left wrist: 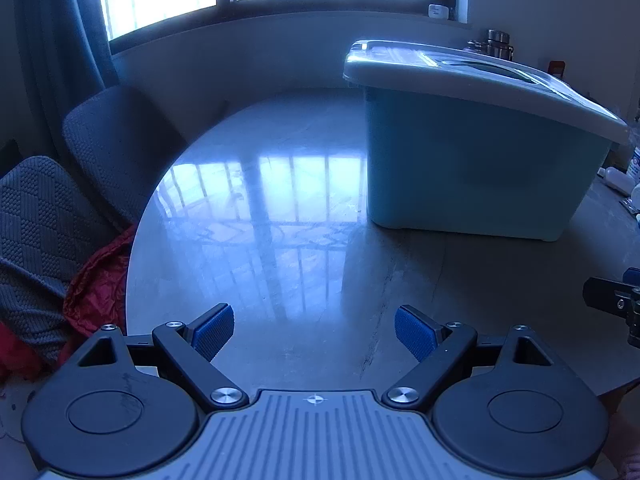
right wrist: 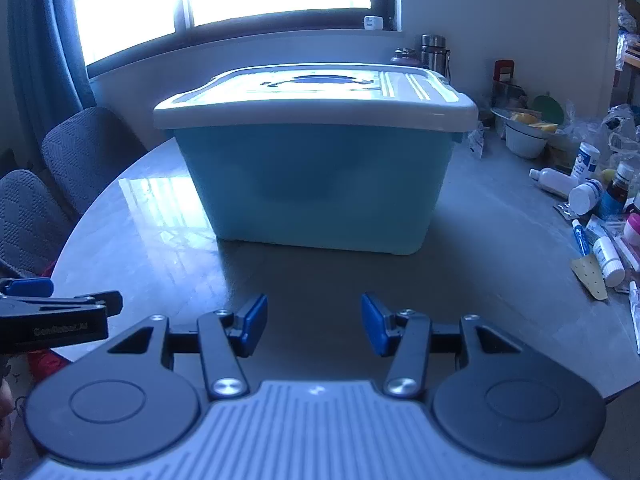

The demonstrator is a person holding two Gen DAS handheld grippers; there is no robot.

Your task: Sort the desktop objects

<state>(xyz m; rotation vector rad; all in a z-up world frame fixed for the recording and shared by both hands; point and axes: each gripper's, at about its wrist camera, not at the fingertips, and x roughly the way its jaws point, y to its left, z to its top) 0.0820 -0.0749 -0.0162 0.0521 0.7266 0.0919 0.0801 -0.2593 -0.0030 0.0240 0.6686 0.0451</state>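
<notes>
Hovering above table (right wrist: 460, 240): left gripper (left wrist: 314, 334) wide, empty. Right gripper (right wrist: 314, 322) narrower, empty. Lidded blue bin (right wrist: 316, 184) straight ahead of right claw; lid on, likely first obstacle. Loose bottles (right wrist: 588, 196) lie right of it, awaiting sorting.

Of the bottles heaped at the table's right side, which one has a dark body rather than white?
The brown bottle with the blue label and white cap, standing upright behind the tipped white bottle; the others are white.
</notes>
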